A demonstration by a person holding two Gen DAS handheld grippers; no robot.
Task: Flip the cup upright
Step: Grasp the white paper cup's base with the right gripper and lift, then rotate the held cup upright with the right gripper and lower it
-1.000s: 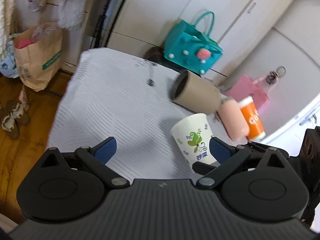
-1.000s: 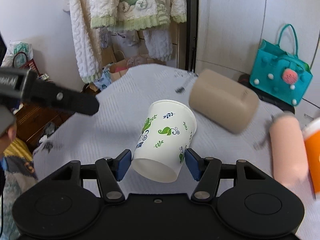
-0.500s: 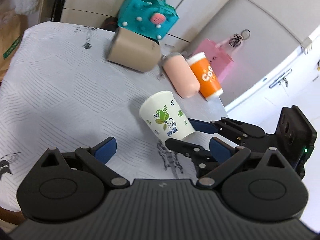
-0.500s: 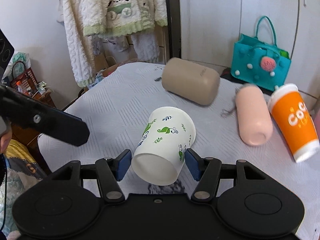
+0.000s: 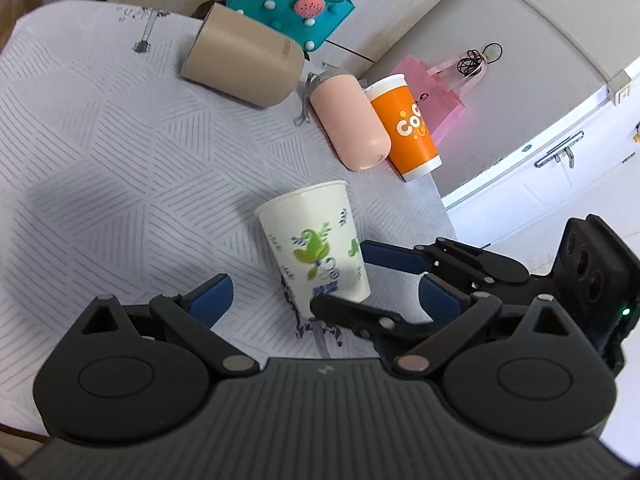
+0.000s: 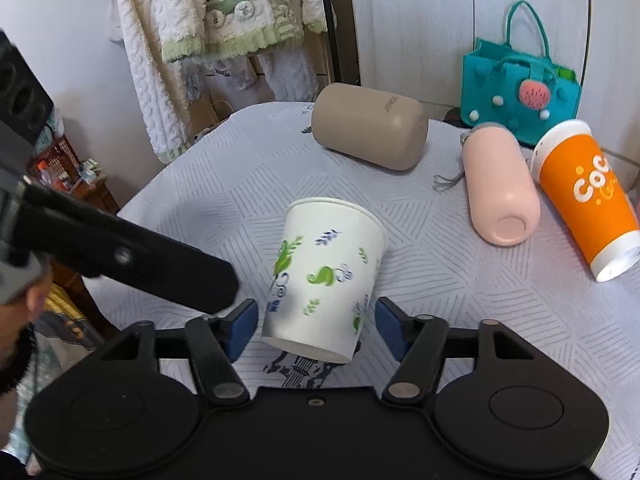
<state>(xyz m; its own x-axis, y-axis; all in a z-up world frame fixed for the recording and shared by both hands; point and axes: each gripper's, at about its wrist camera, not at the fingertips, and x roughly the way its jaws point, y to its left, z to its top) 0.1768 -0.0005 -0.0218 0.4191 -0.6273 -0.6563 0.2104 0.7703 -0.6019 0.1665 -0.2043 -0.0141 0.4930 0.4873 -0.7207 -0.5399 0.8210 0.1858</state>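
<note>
The right gripper point(image 5: 360, 280) hides the cup's point(image 5: 316, 248) base at 5 o'clock, so contact is unclear.

Orange cup point(image 5: 405, 127) reads "CoC", rest cut off.

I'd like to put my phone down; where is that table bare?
Bare cloth lies left of the white paper cup and before the tan tumbler. The right edge is crowded by the pink bottle and orange cup.
</note>
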